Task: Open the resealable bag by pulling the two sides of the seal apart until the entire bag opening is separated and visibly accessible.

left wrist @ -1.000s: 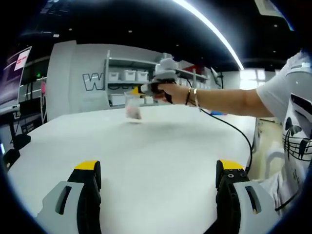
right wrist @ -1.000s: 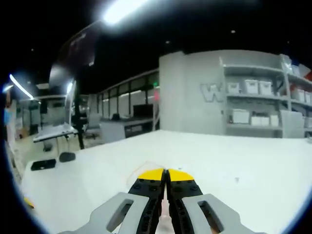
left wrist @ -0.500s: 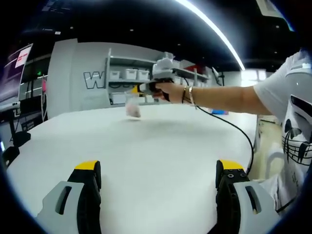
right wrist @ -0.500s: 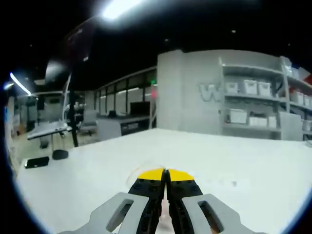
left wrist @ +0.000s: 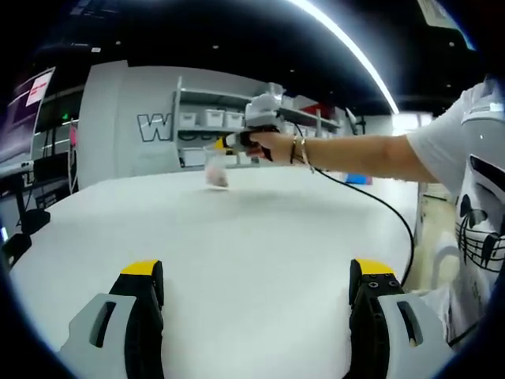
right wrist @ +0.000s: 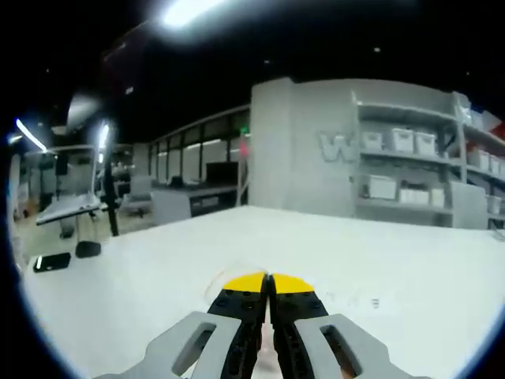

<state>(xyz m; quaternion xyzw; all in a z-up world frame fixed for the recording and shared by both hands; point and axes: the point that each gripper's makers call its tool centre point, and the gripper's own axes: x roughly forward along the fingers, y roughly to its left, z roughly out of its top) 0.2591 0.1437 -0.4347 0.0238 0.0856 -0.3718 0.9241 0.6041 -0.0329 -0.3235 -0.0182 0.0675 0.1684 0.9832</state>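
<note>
In the left gripper view a small clear resealable bag (left wrist: pixel 215 169) with something pinkish in it hangs above the far side of the white table (left wrist: pixel 252 237). The right gripper (left wrist: pixel 229 143), held by a person's hand (left wrist: pixel 272 147), is shut on the bag's top edge. My left gripper (left wrist: pixel 256 272) stands open over the near table, far from the bag, with nothing between its jaws. In the right gripper view the right gripper (right wrist: pixel 268 281) has its yellow-tipped jaws pressed together, and a sliver of the clear bag's edge (right wrist: pixel 221 278) shows beside them.
Grey shelving with white bins (left wrist: pixel 209 122) lines the back wall. A black cable (left wrist: pixel 379 212) trails from the right gripper to the table's right edge. The person's torso in a white shirt (left wrist: pixel 477 205) stands at the right. Desks and chairs (right wrist: pixel 79 221) stand beyond the table.
The right gripper and the hanging bag have drifted slightly up and away across the table. The right gripper view has panned a little. The left gripper has stayed put.
</note>
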